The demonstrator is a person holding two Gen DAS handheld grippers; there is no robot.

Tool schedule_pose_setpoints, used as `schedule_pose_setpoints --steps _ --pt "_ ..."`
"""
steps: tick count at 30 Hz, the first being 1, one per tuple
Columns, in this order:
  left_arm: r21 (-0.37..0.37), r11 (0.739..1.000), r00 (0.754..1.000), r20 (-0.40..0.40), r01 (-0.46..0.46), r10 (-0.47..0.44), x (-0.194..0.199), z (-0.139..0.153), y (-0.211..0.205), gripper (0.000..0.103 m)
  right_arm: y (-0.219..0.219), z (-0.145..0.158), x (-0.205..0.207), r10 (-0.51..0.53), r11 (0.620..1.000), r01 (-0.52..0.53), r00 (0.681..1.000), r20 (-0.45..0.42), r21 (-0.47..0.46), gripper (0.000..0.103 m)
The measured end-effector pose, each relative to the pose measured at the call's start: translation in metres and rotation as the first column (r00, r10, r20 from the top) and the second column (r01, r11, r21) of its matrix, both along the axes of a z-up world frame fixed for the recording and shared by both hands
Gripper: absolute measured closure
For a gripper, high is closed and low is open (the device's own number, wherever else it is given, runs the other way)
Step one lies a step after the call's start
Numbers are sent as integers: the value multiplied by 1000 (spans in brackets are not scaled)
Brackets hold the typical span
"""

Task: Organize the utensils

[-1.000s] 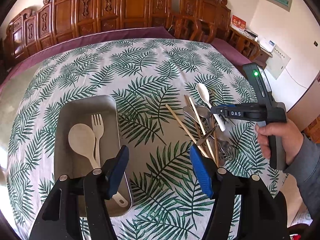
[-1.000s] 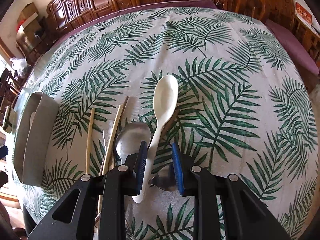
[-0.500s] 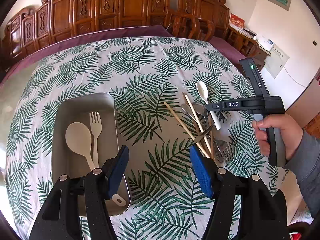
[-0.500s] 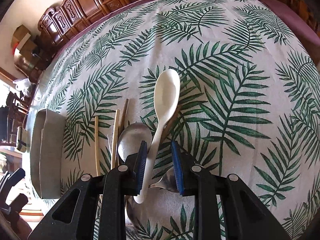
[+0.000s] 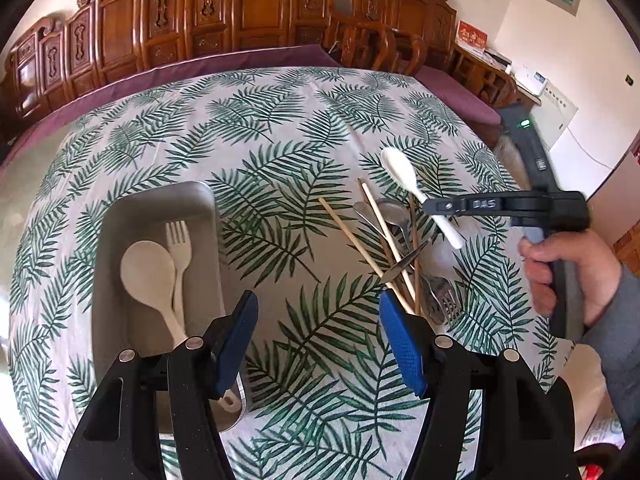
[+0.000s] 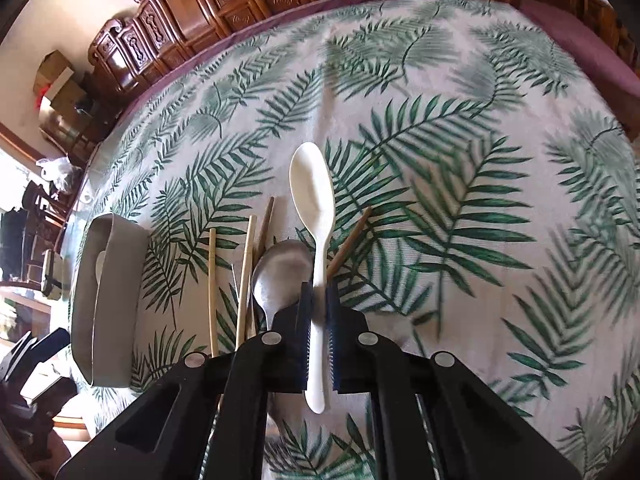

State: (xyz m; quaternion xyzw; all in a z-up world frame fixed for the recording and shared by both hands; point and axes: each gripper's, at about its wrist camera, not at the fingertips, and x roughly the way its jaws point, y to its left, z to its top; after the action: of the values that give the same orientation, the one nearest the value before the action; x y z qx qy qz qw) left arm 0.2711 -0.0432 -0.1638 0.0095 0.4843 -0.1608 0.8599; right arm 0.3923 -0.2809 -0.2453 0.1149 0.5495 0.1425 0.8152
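A white plastic spoon (image 6: 312,192) runs by its handle between the blue pads of my right gripper (image 6: 318,296), whose jaws are closing and now press on it. Seen from the left wrist, that white spoon (image 5: 400,170) hangs tilted above the pile in the right gripper (image 5: 434,206). Below lie chopsticks (image 5: 360,240), a metal spoon (image 6: 282,272) and other metal cutlery (image 5: 440,300). The grey tray (image 5: 160,200) at left holds a pale wooden spoon (image 5: 148,272) and a fork (image 5: 178,240). My left gripper (image 5: 318,308) stands open and empty over the cloth between tray and pile.
A leaf-print cloth (image 5: 280,128) covers the round table. Carved wooden chairs (image 5: 240,12) line its far side. A person's hand (image 5: 568,276) in a grey sleeve holds the right gripper at the table's right edge. The grey tray (image 6: 116,264) lies left of the pile.
The right gripper's jaws have narrowed onto the white spoon's handle, and the spoon has come up off the pile. The left gripper has kept still and open.
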Motion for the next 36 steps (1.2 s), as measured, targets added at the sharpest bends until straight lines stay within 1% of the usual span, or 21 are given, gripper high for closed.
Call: schedule_pose_setpoints --steps 2,6,11,14,17,21,30,31,32,33,34,36 --pt "0 1000 1000 -5 13 -13 3 -3 -7 43 -8 11 -10 2 1000 -1 1000 30 -12 94" --pt "8 998 998 -10 64 -64 13 -13 -32 43 -28 23 -29 5 999 -3 998 61 -34 94" --pt "20 989 989 -21 145 -145 26 -27 -70 43 -54 21 -55 0 997 5 998 68 -83 94" --pt "33 980 980 -35 198 -197 34 -36 -95 49 -71 14 -71 -6 995 12 998 63 -95 94" --pt "51 968 969 -43 246 -244 42 -42 -116 51 -82 7 -84 -14 995 19 999 52 -98 94" --pt "85 954 957 -56 289 -285 50 -51 -138 55 -92 0 -96 -24 996 28 999 45 -90 94" --pt "120 923 930 -62 366 -361 64 -63 -161 67 -98 -8 -106 -16 997 19 999 37 -81 94" --pt "129 920 929 -67 370 -364 65 -66 -163 69 -99 -9 -107 -14 997 17 999 36 -79 94" --pt "140 917 927 -74 373 -366 66 -68 -164 76 -99 -10 -107 -12 997 15 999 35 -78 94" --pt "153 912 924 -87 381 -372 67 -72 -167 78 -99 -10 -107 -11 997 14 999 35 -76 94" --pt "159 909 923 -82 386 -377 67 -73 -169 80 -99 -10 -108 -10 997 13 999 36 -75 94" --pt "168 904 919 -90 394 -384 68 -75 -171 80 -100 -11 -109 -10 997 12 999 35 -70 94"
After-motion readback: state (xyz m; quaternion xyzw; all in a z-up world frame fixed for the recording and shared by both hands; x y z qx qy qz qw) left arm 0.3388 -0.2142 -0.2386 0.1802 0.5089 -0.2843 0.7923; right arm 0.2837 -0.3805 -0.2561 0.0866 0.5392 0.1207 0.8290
